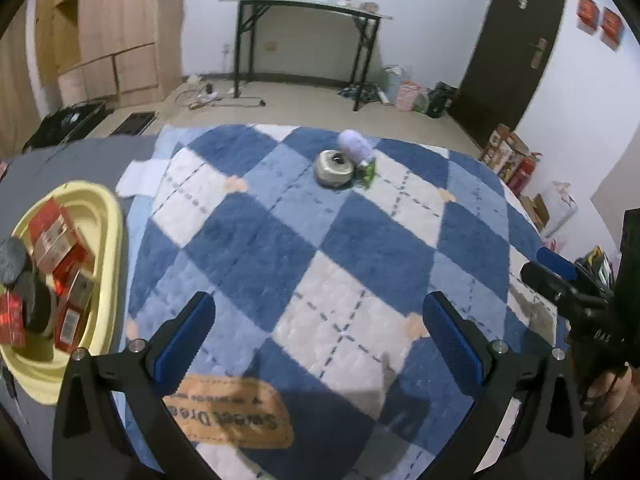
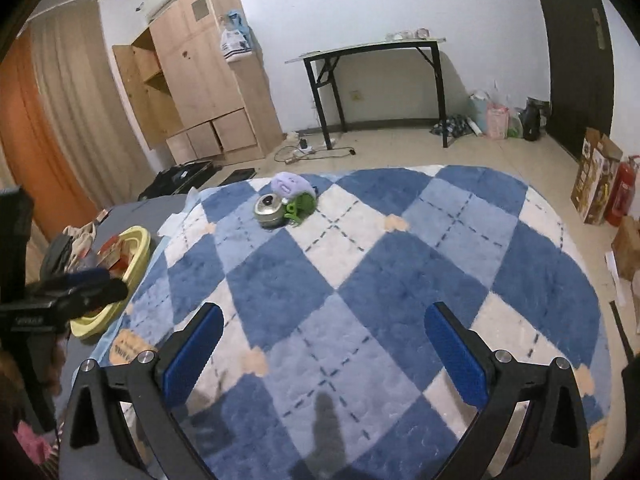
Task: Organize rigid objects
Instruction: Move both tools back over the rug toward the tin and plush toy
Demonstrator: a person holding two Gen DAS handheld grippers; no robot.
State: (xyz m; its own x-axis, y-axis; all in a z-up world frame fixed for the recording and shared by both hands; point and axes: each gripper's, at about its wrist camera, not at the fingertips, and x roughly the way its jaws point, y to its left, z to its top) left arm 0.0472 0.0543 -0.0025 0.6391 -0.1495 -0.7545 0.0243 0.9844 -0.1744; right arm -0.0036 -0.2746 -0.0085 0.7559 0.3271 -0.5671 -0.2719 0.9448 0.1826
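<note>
A round metal tin lies on the far part of the blue and white checked blanket, touching a green item and a purple plush. At the left a yellow basin holds red boxes and dark round discs. My left gripper is open over the blanket's near part, nothing between its fingers. My right gripper is open and empty too, well short of the tin.
A black-legged table stands by the far wall, a wooden wardrobe to the left, a dark door to the right. Cables, bags, boxes and a red fire extinguisher lie on the floor around the bed.
</note>
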